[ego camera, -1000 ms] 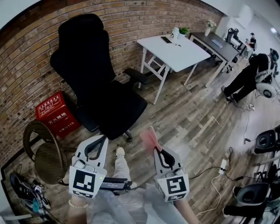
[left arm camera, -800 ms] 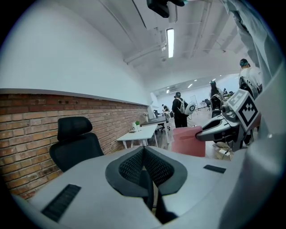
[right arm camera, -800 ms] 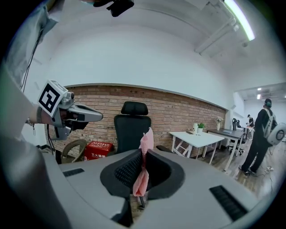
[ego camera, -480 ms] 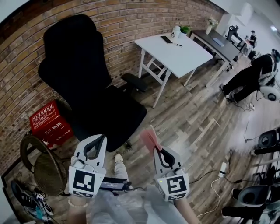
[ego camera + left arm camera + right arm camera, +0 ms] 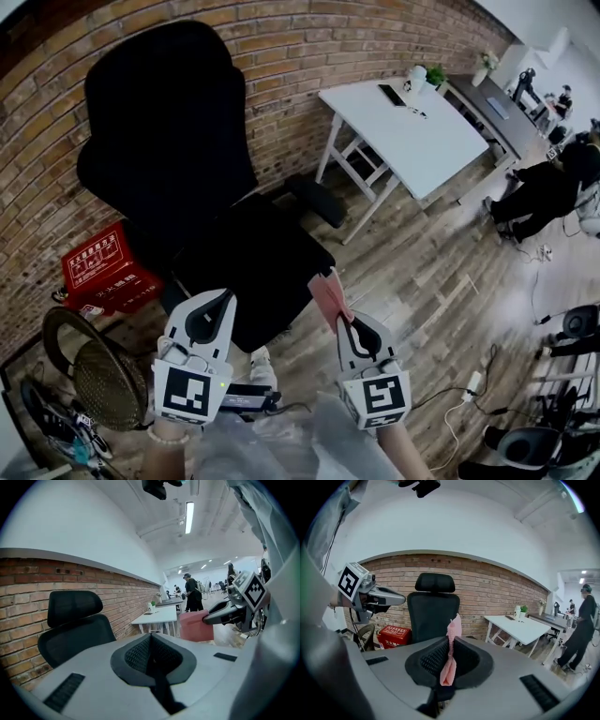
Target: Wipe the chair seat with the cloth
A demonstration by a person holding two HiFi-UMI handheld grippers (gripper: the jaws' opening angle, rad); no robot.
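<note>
Gripping the pink cloth point(image 5: 326, 295) edgewise, my right gripper point(image 5: 342, 321) holds it near the front edge of the chair seat point(image 5: 253, 267). The cloth's long axis runs out along the jaws, free end pointing toward the chair. My left gripper point(image 5: 223, 298) is clenched on nothing, beside the seat.

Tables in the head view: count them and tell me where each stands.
2. A white table stands by the brick wall, right of the black chair; a dark table stands just beyond it, at top right. Others may be out of frame.
</note>
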